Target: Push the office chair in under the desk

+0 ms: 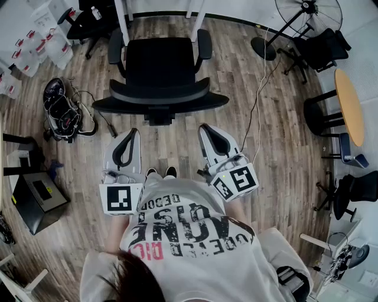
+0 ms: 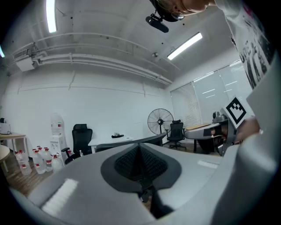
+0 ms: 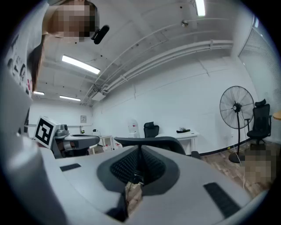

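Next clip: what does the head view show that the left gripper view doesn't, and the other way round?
Head view only: the office chair with its seat and armrests, a bag on the floor, and the person's shoes.

Left gripper view only: the ceiling lights, the water dispenser and the top of the desk.

Both: the chair's backrest, the fan, the water bottles, and the left gripper and right gripper, held short of the chair.
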Demonstrator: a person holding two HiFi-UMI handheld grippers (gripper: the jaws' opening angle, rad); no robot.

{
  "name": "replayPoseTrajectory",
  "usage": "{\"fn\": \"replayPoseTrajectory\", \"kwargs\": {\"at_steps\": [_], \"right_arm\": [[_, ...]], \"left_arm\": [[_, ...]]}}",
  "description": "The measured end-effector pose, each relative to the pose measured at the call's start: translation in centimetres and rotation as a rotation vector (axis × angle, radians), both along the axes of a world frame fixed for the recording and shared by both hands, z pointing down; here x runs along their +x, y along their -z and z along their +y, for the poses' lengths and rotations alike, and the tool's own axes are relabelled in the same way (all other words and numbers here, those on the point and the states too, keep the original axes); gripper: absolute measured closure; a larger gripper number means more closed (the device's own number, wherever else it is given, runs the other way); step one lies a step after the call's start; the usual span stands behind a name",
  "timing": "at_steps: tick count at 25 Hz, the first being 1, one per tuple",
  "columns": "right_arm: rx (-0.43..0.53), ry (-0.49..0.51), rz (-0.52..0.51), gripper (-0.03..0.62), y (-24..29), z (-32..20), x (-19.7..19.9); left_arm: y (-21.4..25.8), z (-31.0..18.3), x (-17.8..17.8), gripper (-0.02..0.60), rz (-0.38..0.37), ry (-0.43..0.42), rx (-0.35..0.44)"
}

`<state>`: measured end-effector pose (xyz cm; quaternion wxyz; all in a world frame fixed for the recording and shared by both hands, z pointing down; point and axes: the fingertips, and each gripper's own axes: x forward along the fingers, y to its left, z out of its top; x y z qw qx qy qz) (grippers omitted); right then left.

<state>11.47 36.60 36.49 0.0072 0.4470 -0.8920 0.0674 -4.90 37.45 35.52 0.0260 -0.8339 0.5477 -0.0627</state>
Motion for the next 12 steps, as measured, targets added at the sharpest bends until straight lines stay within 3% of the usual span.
{"fn": "replayPoseTrajectory", "kwargs": {"at_steps": [12], "right_arm": [[-0.007,0.020,0.022,0.565,-0.78,-0.41,0.78]], "left_arm": [[-0.15,-0.21,0.99,0.569,-0.022,0.002,0.007]]}}
